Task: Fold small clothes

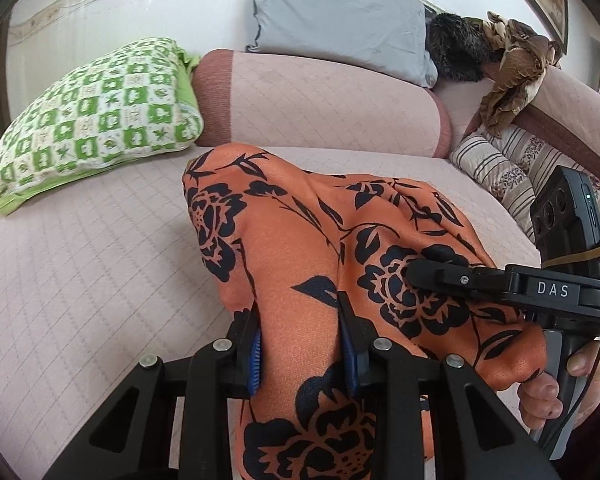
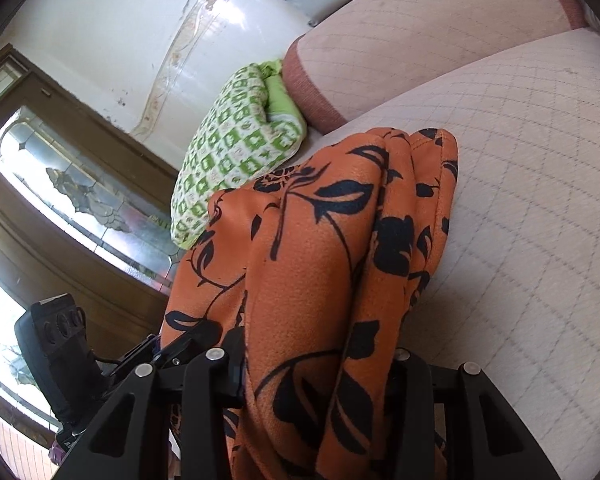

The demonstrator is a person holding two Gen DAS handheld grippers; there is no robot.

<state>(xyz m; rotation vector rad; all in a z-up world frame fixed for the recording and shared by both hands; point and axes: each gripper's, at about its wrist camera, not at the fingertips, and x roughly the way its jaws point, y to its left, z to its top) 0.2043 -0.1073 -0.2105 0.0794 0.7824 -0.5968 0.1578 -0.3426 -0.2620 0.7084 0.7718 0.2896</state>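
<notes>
An orange garment with black flowers (image 1: 300, 240) hangs bunched above the pale quilted sofa seat (image 1: 80, 280). In the left wrist view my left gripper (image 1: 302, 348) is shut on it, and both blue pads (image 1: 255, 354) press a thick fold. My right gripper (image 1: 420, 271) reaches in from the right, its black fingertips buried in the same cloth, with a hand (image 1: 556, 396) on its handle. The right wrist view shows the garment (image 2: 320, 260) draped over my right gripper (image 2: 316, 364), hiding its pads. The left gripper (image 2: 184, 344) sits at the cloth's lower left edge.
A green checked pillow (image 1: 92, 120) lies at the seat's left end. The pink backrest cushion (image 1: 320, 104) carries a grey pillow (image 1: 340, 12). On the right are a striped cushion (image 1: 500, 168), a brown ruffled cloth (image 1: 508, 80) and a dark furry item (image 1: 456, 52). A wooden glazed door (image 2: 80, 200) stands beyond.
</notes>
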